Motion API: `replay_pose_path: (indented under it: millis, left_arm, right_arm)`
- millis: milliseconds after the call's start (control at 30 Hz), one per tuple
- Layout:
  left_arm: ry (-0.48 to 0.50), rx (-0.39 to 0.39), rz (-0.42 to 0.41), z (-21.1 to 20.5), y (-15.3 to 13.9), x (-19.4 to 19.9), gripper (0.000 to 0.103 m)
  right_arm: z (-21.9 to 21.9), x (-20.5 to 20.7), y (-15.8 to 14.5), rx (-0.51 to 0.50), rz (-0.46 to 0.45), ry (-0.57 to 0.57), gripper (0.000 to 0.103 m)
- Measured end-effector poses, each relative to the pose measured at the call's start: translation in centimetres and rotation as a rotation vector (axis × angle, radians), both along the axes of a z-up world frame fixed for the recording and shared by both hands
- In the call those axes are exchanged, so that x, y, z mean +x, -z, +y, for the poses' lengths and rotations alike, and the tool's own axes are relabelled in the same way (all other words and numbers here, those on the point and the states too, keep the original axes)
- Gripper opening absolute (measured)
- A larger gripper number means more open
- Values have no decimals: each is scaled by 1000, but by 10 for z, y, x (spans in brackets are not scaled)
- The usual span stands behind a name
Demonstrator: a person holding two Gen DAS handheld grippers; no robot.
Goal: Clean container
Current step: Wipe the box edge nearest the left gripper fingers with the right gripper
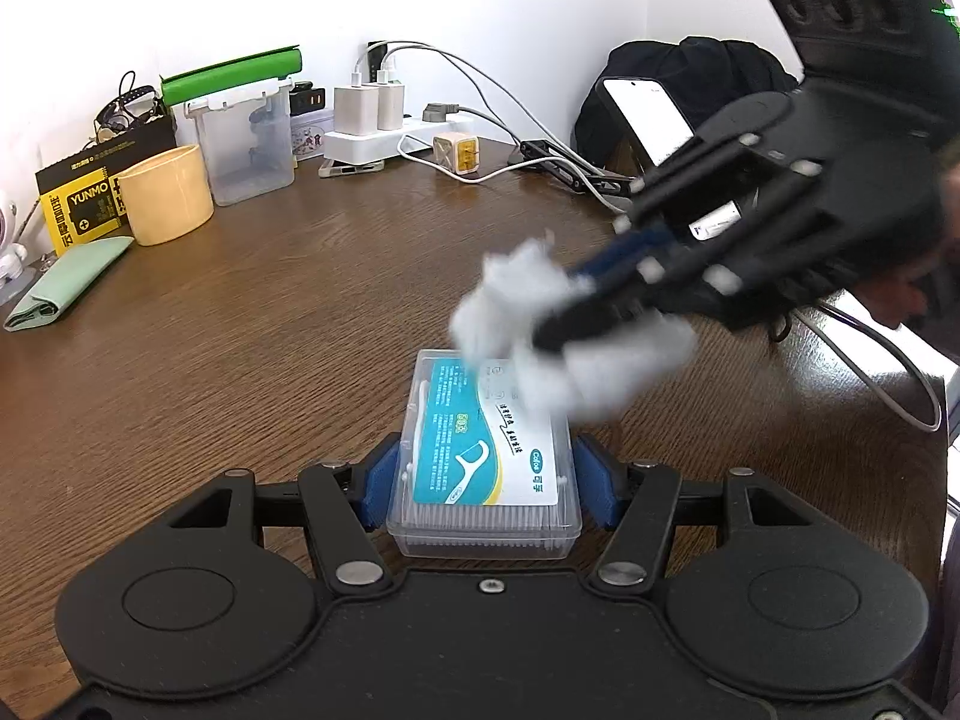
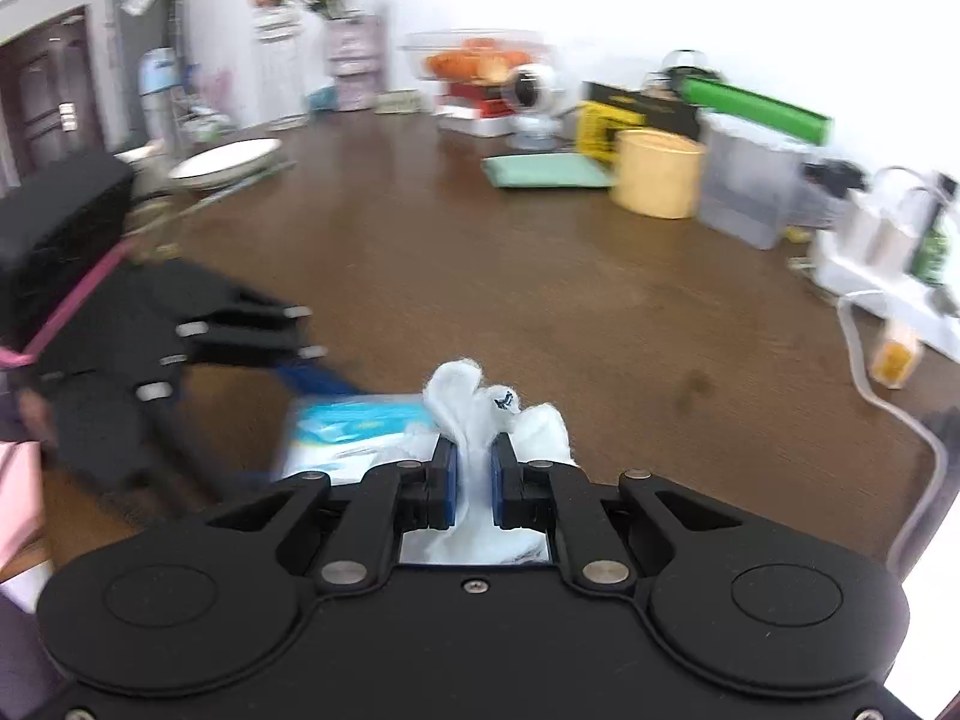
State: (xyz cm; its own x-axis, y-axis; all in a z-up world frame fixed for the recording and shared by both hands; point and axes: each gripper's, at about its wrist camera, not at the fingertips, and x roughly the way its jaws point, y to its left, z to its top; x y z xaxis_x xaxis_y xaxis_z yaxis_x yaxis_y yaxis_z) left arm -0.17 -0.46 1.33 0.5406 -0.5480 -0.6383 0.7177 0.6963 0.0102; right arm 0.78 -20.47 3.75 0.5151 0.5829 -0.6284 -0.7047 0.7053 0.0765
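Note:
A clear plastic floss-pick box (image 1: 486,456) with a blue and white label sits on the wooden table. My left gripper (image 1: 486,477) is shut on its two long sides and holds it. My right gripper (image 2: 473,480) is shut on a crumpled white tissue (image 2: 480,414). In the left wrist view the right gripper (image 1: 558,324) comes in from the right, and the tissue (image 1: 540,336) touches the far end of the box lid, blurred. The box (image 2: 354,426) shows blurred at the left in the right wrist view, beside the left gripper (image 2: 318,378).
At the back stand a yellow cup (image 1: 168,192), a clear container with a green lid (image 1: 246,144), a yellow and black box (image 1: 84,204), a folded green cloth (image 1: 66,282), a power strip with chargers and cables (image 1: 384,126) and a phone on a black bag (image 1: 648,114). A white plate (image 2: 225,162) lies far left.

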Motion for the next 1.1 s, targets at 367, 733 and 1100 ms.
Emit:
replay_pose_path:
  millis: [367, 733, 1100]
  left_arm:
    - [1, 1, -1, -1, 0, -2, 59]
    - [4, 3, -3, -2, 2, -3, 59]
    - [5, 10, -13, -2, 3, -6, 59]
  right_arm:
    - [15, 20, 1, -59, -31, 30, 11]
    - [48, 8, 2, -7, -26, -68, 12]
    - [36, -5, -2, 18, 18, -70, 12]
